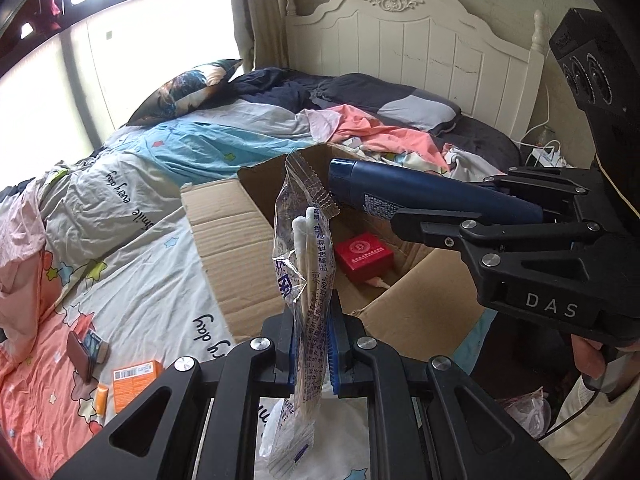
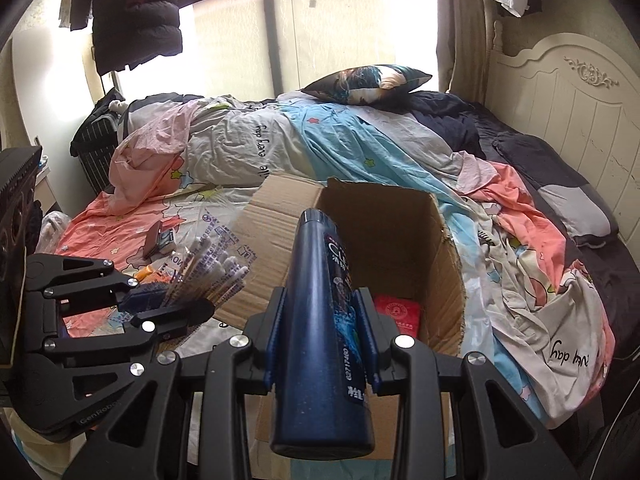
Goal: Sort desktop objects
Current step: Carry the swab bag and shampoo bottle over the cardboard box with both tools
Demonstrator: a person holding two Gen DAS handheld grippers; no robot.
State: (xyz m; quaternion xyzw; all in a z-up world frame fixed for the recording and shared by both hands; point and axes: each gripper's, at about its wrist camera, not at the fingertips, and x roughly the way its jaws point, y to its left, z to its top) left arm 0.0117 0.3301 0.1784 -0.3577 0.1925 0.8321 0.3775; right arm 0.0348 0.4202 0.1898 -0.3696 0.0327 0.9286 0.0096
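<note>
The left claw (image 1: 312, 344) is pinching a clear plastic bag of cotton swabs (image 1: 306, 264), its blue pads pressed against the bag's two sides. In the left wrist view the bag is standing upright out of the claw, its crimped top rising in front of the near-left wall of the cardboard box (image 1: 224, 240). In the right wrist view this same claw (image 2: 172, 300) is showing at the left, with the swab bag (image 2: 216, 268) fanning out toward the box's left flap.

The right claw (image 2: 322, 344) is gripping a dark blue bottle (image 2: 320, 320) between its pads, the bottle lying along the fingers with its capped end pointing far, over the open box (image 2: 384, 216). From the left wrist view the right claw (image 1: 440, 216) is reaching in from the right, and the bottle (image 1: 420, 196) is hanging over the box's opening.

A red box (image 1: 362, 256) is sitting on the bottom of the cardboard box, toward its near side. The cardboard box itself is resting on the bed (image 1: 140, 280), on a rumpled patterned sheet. To the left on the sheet, an orange carton (image 1: 134, 382), a small orange tube (image 1: 101, 398) and a brown wallet-like case (image 1: 80, 354) are lying close together, well apart from the box.
</note>
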